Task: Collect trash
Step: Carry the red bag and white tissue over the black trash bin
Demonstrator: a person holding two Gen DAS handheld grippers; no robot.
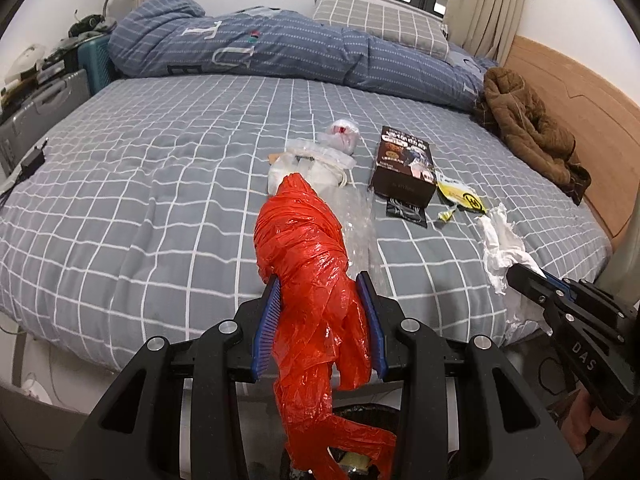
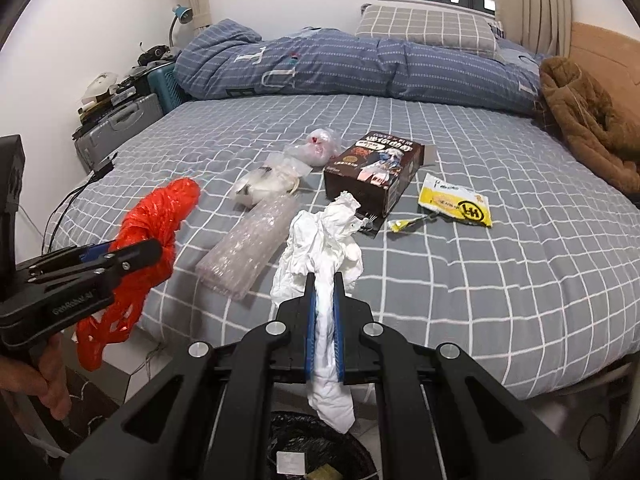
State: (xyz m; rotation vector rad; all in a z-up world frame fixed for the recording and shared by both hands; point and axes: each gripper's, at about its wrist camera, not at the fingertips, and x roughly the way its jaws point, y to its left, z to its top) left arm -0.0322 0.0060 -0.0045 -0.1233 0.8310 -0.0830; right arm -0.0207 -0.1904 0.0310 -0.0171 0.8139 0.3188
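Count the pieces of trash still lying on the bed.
6: bubble wrap, white bag, small clear bag, brown box, yellow packet, small yellow scrap. More may hide beneath.

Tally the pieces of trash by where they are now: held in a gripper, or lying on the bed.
Held: 2, red bag, white tissue
On bed: 6, bubble wrap, clear bag, white packet, box, yellow wrapper, yellow scrap
Total: 8

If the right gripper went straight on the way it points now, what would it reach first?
Probably the dark printed box. The right gripper, shut on crumpled white tissue, aims up the bed at it; depth is unclear, so bare sheet may come first.
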